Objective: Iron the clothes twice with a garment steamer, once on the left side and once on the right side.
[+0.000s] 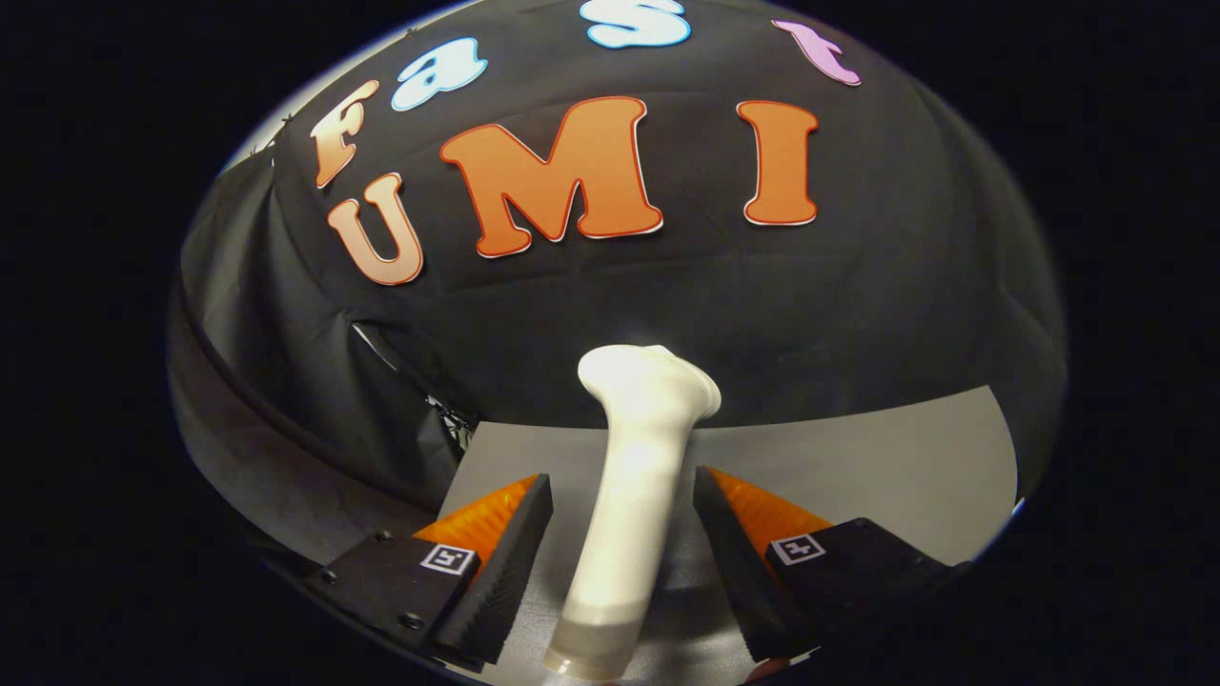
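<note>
- The bench (pixel 858 467) is a plain grey, matte surface that runs from under the gripper (pixel 621 548) out to the black cloth wall behind it.
- A white garment steamer (pixel 634 495) stands up from the bench between the open jaws, neither finger touching it; its base is too blurred to tell how it meets the surface.
- The steamer casts a soft shadow on the grey beside its lower part.
- The bench's left edge meets draped black cloth.

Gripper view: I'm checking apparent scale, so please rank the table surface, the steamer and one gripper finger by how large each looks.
1. Table surface
2. Steamer, standing between the open gripper fingers, untouched
3. Gripper finger

The steamer and finger are nearest the camera, so they look enlarged.
</note>
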{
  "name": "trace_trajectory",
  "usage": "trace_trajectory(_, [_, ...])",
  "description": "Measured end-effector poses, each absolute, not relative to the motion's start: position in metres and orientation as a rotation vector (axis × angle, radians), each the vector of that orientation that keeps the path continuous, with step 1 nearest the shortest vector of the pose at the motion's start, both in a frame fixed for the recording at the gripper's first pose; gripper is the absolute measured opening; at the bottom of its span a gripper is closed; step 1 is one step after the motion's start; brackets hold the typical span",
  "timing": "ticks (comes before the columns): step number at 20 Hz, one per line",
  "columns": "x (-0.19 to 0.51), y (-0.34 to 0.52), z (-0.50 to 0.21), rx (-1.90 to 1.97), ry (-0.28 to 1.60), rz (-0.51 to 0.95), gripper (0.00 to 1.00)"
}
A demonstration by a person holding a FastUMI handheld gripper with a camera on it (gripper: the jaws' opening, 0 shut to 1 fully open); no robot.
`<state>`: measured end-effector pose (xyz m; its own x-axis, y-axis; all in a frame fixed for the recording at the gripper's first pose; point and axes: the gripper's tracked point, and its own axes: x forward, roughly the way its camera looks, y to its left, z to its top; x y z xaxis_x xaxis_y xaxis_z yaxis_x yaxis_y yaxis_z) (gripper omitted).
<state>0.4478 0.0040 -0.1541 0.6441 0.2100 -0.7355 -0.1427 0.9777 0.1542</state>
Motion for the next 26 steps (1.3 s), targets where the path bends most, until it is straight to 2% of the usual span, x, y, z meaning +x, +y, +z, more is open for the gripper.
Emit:
trace_trajectory(4, [0.445,0.000,-0.171,0.102,0.890,0.204,0.94])
trace_trajectory(11, [0.432,0.016,-0.172,0.034,0.877,0.296,0.76])
trace_trajectory(16, [0.432,0.007,-0.175,-0.007,0.875,0.263,0.73])
trace_trajectory(20, [0.429,0.002,-0.175,-0.015,0.866,0.216,0.64])
trace_trajectory(21, [0.428,0.002,-0.176,-0.015,0.860,0.216,0.59])
trace_trajectory(26, [0.422,0.004,-0.163,0.055,0.772,0.219,0.54])
